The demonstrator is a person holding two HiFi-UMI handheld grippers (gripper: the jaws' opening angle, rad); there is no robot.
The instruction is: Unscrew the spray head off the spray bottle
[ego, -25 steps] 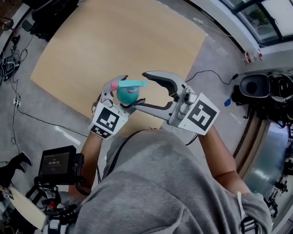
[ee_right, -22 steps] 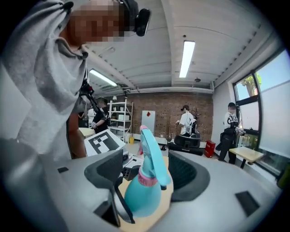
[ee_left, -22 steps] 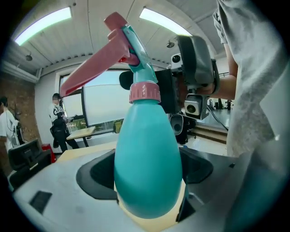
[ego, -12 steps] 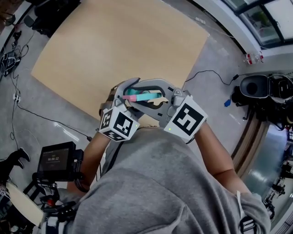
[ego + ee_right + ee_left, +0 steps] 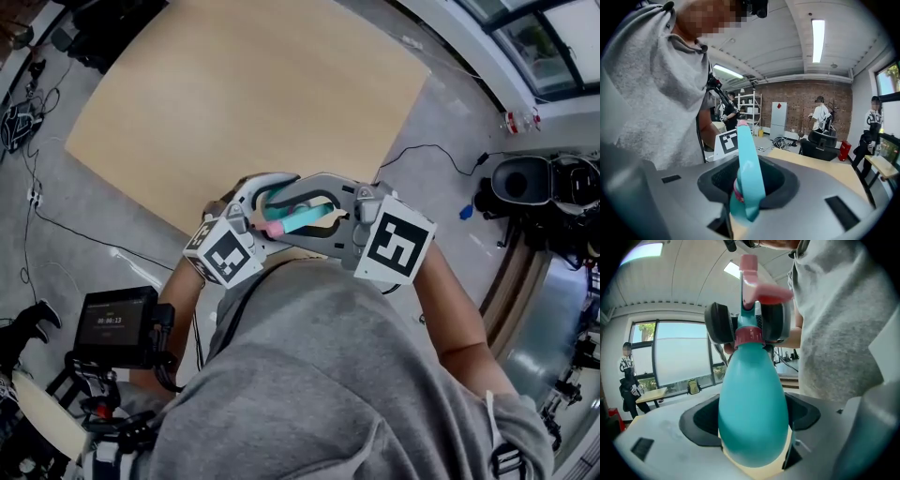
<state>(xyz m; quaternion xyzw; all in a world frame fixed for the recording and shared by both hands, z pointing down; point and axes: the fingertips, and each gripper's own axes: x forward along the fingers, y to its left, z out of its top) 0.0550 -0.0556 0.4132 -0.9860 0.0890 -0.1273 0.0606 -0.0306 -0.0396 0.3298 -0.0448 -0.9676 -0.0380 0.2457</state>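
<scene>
Right claw (image 5: 286,214) had just closed in from wide open. Head view: it met left claw (image 5: 262,202) at the bottle (image 5: 302,218), held off the table (image 5: 234,94) edge. Left gripper view: jaws clamped the bottle's body, head (image 5: 757,287) still seated on it. Right gripper view: jaws pinched the head — unscrewing apparently all still to do.

**Grey Shirt, Grey Grippers**

The person wears a heathered grey, short-sleeved shirt (image 5: 328,375) with a thin black cable (image 5: 697,138) running down its front. The left gripper (image 5: 751,418) and right gripper (image 5: 749,183) share pale grey shells, black pads (image 5: 696,420) and a black-and-white marker cube (image 5: 398,246) each. The right gripper's jaws have just closed on the spray head (image 5: 749,159).
</scene>
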